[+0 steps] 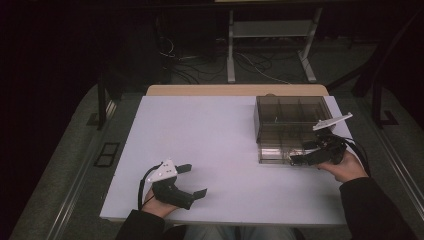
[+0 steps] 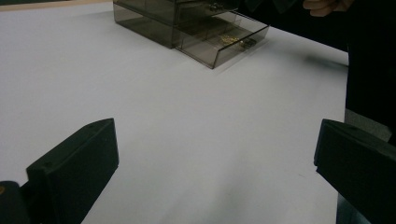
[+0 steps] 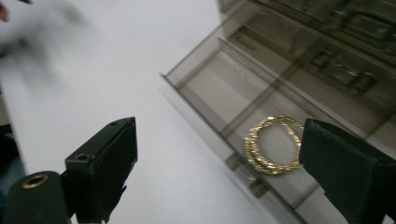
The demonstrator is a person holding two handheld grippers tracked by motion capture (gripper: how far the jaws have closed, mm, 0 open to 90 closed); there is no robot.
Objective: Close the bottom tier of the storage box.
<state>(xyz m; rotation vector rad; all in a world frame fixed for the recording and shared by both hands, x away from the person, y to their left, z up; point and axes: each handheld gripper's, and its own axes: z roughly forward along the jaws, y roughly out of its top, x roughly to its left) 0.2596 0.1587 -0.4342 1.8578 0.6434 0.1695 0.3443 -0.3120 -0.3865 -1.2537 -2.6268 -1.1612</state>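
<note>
Smoked clear drawer box sits at the far right of the white table; its bottom drawer is pulled out toward the near edge. In the high view the drawer's contents are too small and dark to read, and the right gripper covers the drawer's near right corner. The right gripper view resolves it: a gold chain bracelet, coiled in a loose double loop, lies flat on the drawer floor in a compartment beside the front wall. The right-hand part of the coil is hidden behind the right jaw, so whether jaw and chain touch cannot be told. The coil is roughly round with no clear long axis; the drawer's long axis runs left to right across the table, its open front facing near. Upper drawers are blurred, and their contents are not legible. Right gripper: jaws wide apart, straddling the drawer's front wall, holding nothing. Left gripper rests low over the near left of the table, well apart from the box, jaws spread wide with bare table between them. In the left gripper view the box's top is cut off by the frame edge.
</note>
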